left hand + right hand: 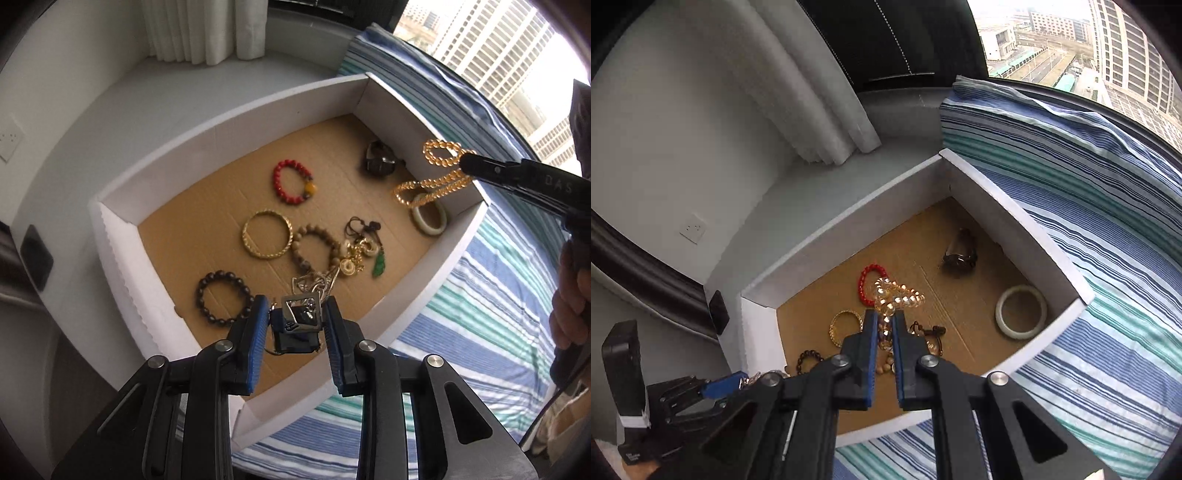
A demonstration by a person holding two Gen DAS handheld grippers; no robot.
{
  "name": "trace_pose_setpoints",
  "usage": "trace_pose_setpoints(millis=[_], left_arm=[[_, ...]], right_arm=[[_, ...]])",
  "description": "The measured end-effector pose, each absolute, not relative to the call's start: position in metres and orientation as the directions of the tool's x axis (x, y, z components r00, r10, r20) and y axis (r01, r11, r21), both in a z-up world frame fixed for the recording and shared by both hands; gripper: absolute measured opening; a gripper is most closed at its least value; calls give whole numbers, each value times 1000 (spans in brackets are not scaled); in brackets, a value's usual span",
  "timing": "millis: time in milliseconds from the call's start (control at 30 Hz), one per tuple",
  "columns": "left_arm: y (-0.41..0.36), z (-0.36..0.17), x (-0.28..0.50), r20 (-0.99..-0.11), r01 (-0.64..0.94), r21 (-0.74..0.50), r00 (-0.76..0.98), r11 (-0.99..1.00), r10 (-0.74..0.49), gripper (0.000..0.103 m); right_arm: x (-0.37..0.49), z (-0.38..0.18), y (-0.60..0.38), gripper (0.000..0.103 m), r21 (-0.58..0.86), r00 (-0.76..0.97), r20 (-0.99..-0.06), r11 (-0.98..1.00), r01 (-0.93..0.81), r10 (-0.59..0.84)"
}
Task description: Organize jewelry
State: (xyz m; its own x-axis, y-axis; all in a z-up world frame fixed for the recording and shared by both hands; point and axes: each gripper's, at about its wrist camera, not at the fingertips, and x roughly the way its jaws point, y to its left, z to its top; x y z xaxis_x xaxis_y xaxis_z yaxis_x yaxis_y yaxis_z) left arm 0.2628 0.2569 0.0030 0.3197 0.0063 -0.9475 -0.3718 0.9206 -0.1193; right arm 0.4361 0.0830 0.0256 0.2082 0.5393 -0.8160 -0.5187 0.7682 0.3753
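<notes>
The left gripper (295,314) pinches a square silver pendant (300,316) between its blue pads, a silver chain (317,282) trailing from it over the near end of the box (221,122). The right gripper (885,319) has its jaws pressed together on an amber bead string (897,297), which hangs in loops above the box's right side. On the brown floor lie a red bracelet (291,181), gold bangle (266,238), dark bracelet (221,297), tan bracelet (314,247), jade bangle (430,218), a green pendant (379,266) among tangled charms, and a dark object (380,157) near the far corner. The box sits on a striped sheet (498,277).
</notes>
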Motion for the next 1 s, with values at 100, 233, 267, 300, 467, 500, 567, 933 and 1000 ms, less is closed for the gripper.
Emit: trace_pose_setpoints(millis=[100,233,267,300,467,500,567,933,1000], left_arm=[[256,-11,267,-953,-375,-108,303,921,11,31],[252,-8,266,-949,-377,-69,311,924,56,58],[251,-4,264,-945,-383,-53,318,922,77,69],[250,2,262,-940,-385,-46,328,922,91,71],[243,45,249,-916,-367,-41,386,930,112,89],[242,55,245,-908,-371,-39,400,928,122,91],[240,72,239,-895,-374,-34,425,927,139,97],[229,129,222,-846,-411,22,478,911,236,102],[229,134,220,-844,-421,19,479,907,240,102]], right_arm=[[451,-1,94,10,347,179,-849,781,-519,497],[456,-10,88,29,276,203,-886,826,-491,417],[453,-5,85,35,268,218,-884,831,-487,412],[450,2,81,41,258,232,-883,836,-484,407],[418,45,71,64,136,323,-890,865,-482,320],[408,55,69,67,113,340,-890,870,-480,303],[390,73,65,74,69,376,-886,879,-471,272],[336,136,51,80,-26,490,-837,878,-478,242],[334,141,51,80,-30,495,-835,879,-475,239]])
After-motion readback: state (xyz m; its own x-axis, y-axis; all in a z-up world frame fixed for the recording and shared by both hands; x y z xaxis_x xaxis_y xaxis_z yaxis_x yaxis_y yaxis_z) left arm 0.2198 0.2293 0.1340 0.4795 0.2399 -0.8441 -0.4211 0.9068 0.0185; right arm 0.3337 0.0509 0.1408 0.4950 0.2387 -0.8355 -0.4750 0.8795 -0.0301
